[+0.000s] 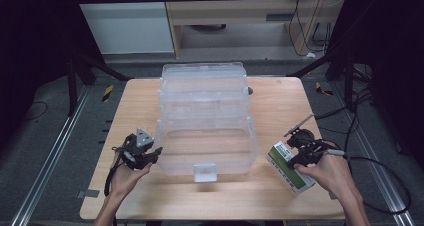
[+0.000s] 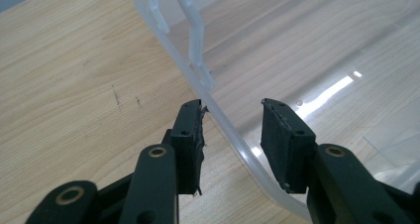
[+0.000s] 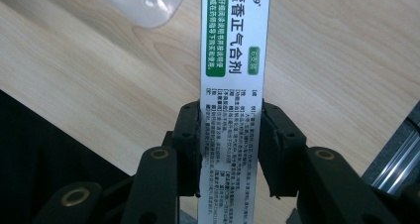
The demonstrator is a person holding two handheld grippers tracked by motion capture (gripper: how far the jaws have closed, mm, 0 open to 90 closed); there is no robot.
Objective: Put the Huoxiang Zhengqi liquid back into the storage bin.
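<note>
I take the clear plastic storage box (image 1: pixel 202 121) in the middle of the wooden table (image 1: pixel 135 106) as my landmark. It stands open, its lid (image 1: pixel 202 83) tipped back on the far side and its front latch (image 1: pixel 205 172) pointing toward me.

My left gripper (image 1: pixel 142 153) sits just beside the box's near left corner. In the left gripper view the box's transparent rim (image 2: pixel 237 140) runs between my two black jaws: one jaw is outside the wall over bare wood, the other is inside over the box floor. The outer pad (image 2: pixel 194 144) has the rim at its tip; the inner pad stands clear of it, so this claw is apart and not squeezing anything.

My right gripper (image 1: pixel 300 148) is to the right of the box, off its near right corner. It is clamped on a white and green medicine carton (image 1: pixel 289 167). In the right gripper view both pads (image 3: pixel 190 149) press the long sides of the carton (image 3: pixel 233 75), which sticks out straight ahead between the jaws, its printed face up, with Chinese text and a green label. A corner of the clear box (image 3: pixel 143 3) shows just beyond the carton's far end. I cannot tell from the high view whether the carton's bottom touches the table or is slightly off it.
</note>
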